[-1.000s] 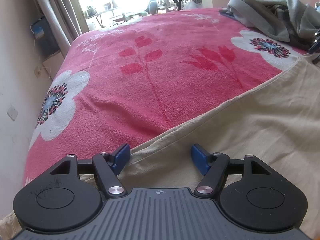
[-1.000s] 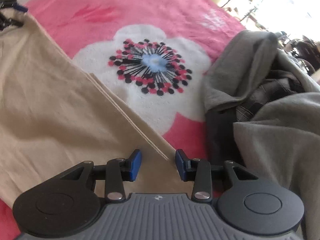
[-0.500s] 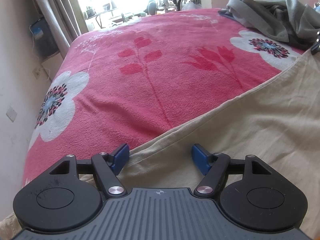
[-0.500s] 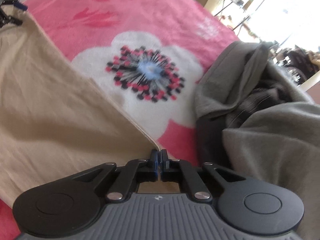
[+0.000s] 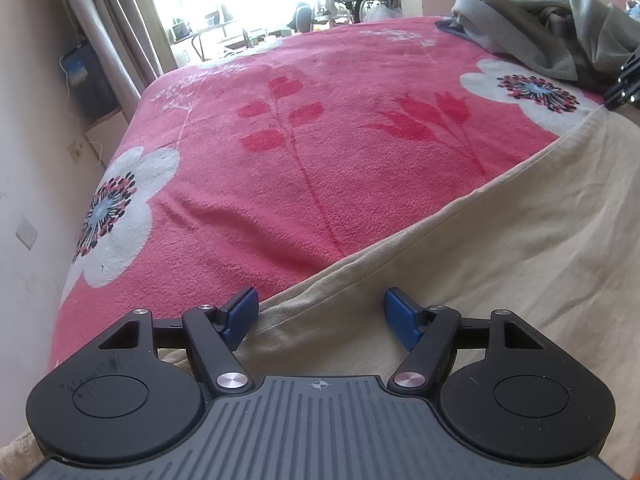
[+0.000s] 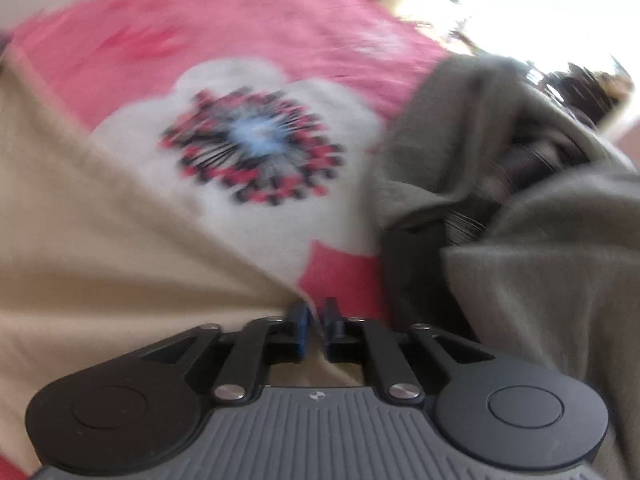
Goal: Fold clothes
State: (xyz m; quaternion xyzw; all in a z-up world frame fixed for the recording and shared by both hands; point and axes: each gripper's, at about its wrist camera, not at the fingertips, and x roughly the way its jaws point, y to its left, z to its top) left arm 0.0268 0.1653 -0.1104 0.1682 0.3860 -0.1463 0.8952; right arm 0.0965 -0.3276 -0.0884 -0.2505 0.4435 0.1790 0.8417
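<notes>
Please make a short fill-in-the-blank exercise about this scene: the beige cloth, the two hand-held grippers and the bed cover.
1. The left hand-held gripper is ____, with the beige cloth between its fingers.
2. The right hand-held gripper is shut on a ____ of the beige cloth.
3. The blanket under the cloth is mainly ____ with white flowers.
4. The pile of clothes beside the right hand-held gripper is mostly ____.

Missing words: open; corner; pink; grey
</notes>
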